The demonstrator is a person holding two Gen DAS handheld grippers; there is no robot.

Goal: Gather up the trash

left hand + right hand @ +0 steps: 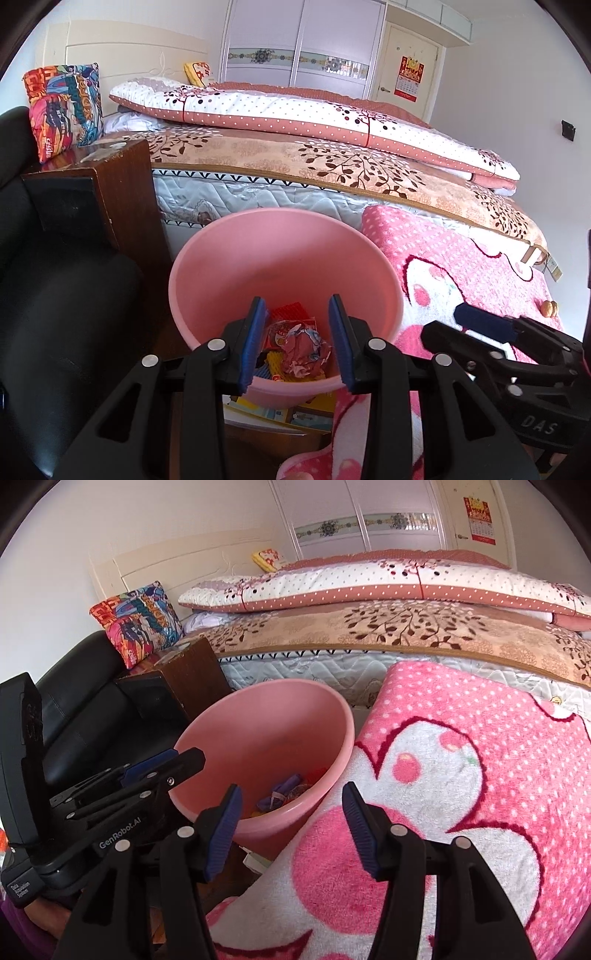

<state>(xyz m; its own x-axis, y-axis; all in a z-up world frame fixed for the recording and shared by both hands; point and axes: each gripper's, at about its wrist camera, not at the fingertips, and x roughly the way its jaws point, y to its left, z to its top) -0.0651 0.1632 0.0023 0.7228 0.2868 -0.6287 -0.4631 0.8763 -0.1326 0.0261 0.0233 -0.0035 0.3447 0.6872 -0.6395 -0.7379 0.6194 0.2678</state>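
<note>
Pink bin, one, holds crumpled wrappers; two tools, left and right, both released, empty.

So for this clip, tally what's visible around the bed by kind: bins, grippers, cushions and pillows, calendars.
Pink bin: 1
Grippers: 2, left gripper, right gripper
Cushions and pillows: 3, comic-print cushion, yellow cushion, dotted pillow
Wall calendar: 1
Total: 7

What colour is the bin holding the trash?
Pink bin; clearest in the left wrist view.
</note>
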